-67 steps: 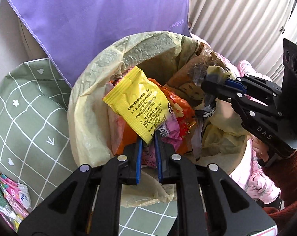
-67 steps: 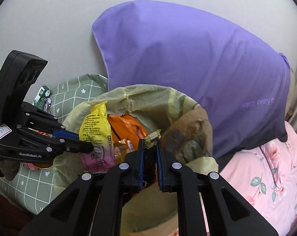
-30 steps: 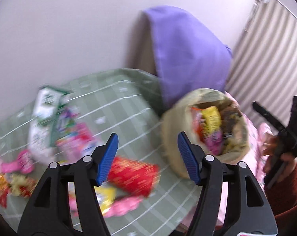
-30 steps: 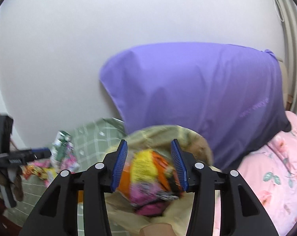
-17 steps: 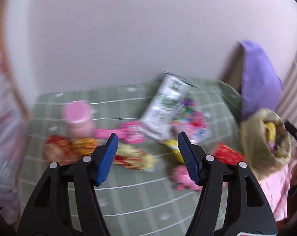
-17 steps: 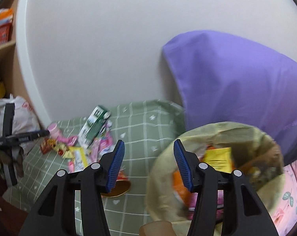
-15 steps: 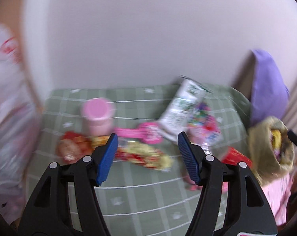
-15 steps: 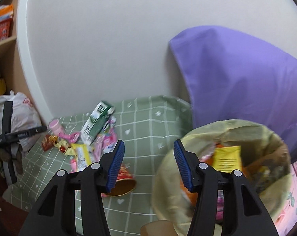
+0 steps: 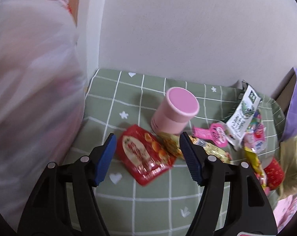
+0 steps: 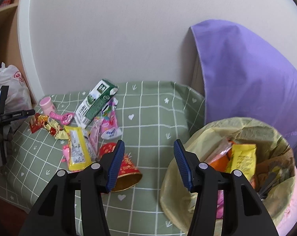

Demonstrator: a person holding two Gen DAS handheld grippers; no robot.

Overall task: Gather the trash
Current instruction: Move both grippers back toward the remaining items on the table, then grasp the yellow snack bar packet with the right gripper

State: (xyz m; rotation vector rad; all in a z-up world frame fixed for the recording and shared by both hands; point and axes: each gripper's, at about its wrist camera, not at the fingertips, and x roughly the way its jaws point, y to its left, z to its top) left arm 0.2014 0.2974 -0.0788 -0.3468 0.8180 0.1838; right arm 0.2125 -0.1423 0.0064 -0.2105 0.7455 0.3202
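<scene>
My left gripper (image 9: 148,158) is open and empty, just above a red snack wrapper (image 9: 144,156) on the green checked cloth (image 9: 158,202). A pink cylinder tub (image 9: 174,111) stands just behind it. My right gripper (image 10: 147,164) is open and empty, between a red paper cup (image 10: 126,170) lying on its side and the yellow trash bag (image 10: 189,186) full of wrappers. A milk carton (image 10: 95,102), a yellow wrapper (image 10: 77,149) and pink packets (image 10: 109,122) lie scattered on the cloth. The left gripper also shows far left in the right wrist view (image 10: 31,111).
A white plastic bag (image 9: 28,90) stands close on the left of the cloth. A purple pillow (image 10: 247,74) leans on the wall behind the trash bag. A pink floral sheet (image 9: 286,214) lies at the right edge.
Both grippers let go at the trash bag and opened. My left gripper swung left across the cloth to the red wrapper. My right gripper pulled back and turned left.
</scene>
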